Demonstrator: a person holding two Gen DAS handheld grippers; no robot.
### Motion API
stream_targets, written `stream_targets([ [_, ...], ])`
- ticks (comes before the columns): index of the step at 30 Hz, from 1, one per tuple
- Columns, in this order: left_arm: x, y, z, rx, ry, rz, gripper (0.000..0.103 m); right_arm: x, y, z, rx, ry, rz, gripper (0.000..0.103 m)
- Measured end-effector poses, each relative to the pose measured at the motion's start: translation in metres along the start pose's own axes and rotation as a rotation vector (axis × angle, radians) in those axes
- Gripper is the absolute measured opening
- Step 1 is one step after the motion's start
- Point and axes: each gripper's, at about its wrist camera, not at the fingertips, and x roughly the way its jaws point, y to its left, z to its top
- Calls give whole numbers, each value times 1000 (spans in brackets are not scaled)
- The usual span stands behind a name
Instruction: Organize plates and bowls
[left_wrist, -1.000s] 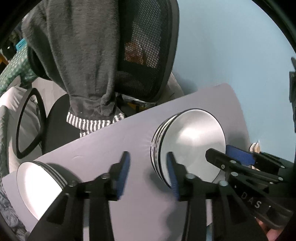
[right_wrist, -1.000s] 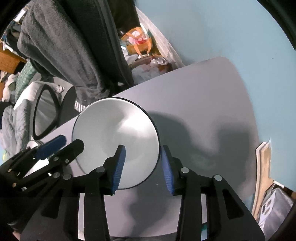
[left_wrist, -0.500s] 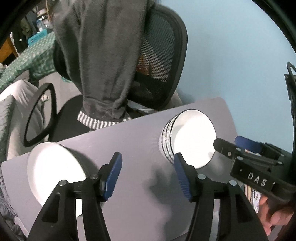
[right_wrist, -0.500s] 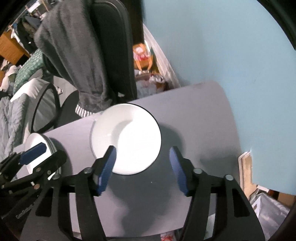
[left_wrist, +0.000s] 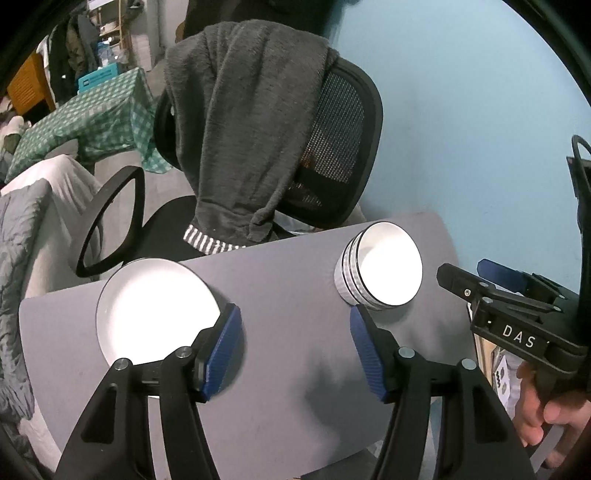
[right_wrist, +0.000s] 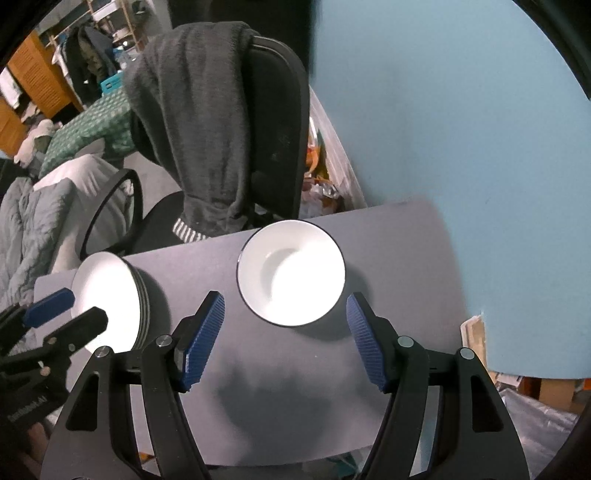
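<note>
A stack of white bowls with black rims (left_wrist: 376, 271) stands at the right of the grey table (left_wrist: 288, 280); it also shows in the right wrist view (right_wrist: 291, 273). A stack of white plates (left_wrist: 155, 306) stands at the left, and shows in the right wrist view (right_wrist: 110, 299). My left gripper (left_wrist: 295, 350) is open and empty above the table between the two stacks. My right gripper (right_wrist: 284, 339) is open and empty above and in front of the bowls. It also shows at the right of the left wrist view (left_wrist: 480, 280).
A black office chair (left_wrist: 332, 147) with a grey garment (left_wrist: 240, 129) over its back stands behind the table. A light blue wall (right_wrist: 461, 110) runs along the right. Bedding (right_wrist: 44, 206) lies at the left. Clutter (right_wrist: 517, 391) sits beyond the table's right edge.
Both grippers have opened wider and drawn back and up from the table. The bowls and plates look smaller and stay where they stood.
</note>
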Motion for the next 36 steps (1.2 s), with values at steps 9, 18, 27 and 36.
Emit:
stream_targets([
  [9, -12, 3, -7, 19, -5, -10, 74, -2, 5, -10, -57, 9, -36, 68],
  [18, 8, -12, -3, -1, 48, -11, 74, 4, -19, -6, -92, 49, -2, 69],
  [27, 57, -29, 15, -90, 146, -46, 74, 35, -54, 16, -150, 110, 29, 70],
  [36, 115, -36, 31, -159, 215, -56, 74, 92, -81, 31, -150, 213, 121, 70],
])
